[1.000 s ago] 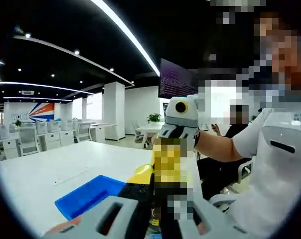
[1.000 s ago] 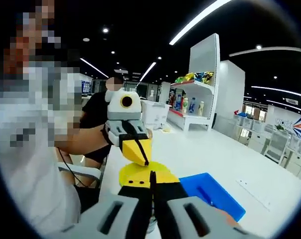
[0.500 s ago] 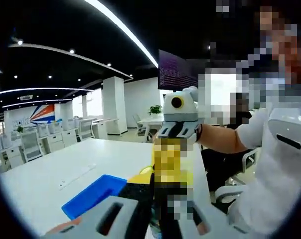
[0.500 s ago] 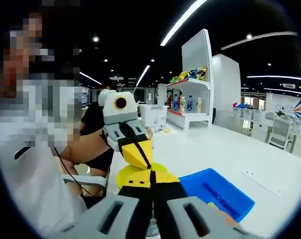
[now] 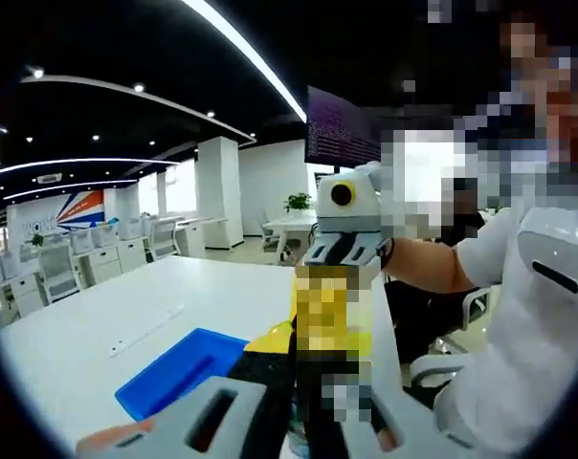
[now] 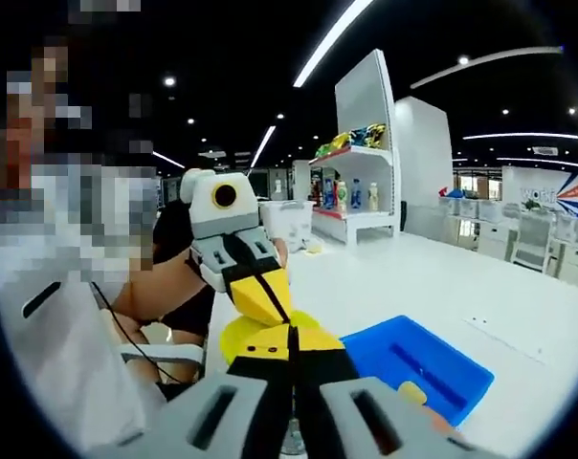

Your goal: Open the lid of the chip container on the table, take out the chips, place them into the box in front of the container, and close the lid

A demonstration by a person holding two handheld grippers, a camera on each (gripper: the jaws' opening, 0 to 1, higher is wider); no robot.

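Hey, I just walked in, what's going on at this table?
A person holds a gripper in each hand, facing each other over a white table. The left gripper and right gripper both have their jaws closed, meeting at a yellow lid. What they pinch is unclear. A blue box beside them holds one small yellow piece.

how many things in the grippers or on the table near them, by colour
blue: 1, the box
yellow: 2, the lid and a small chip piece in the box
total: 3
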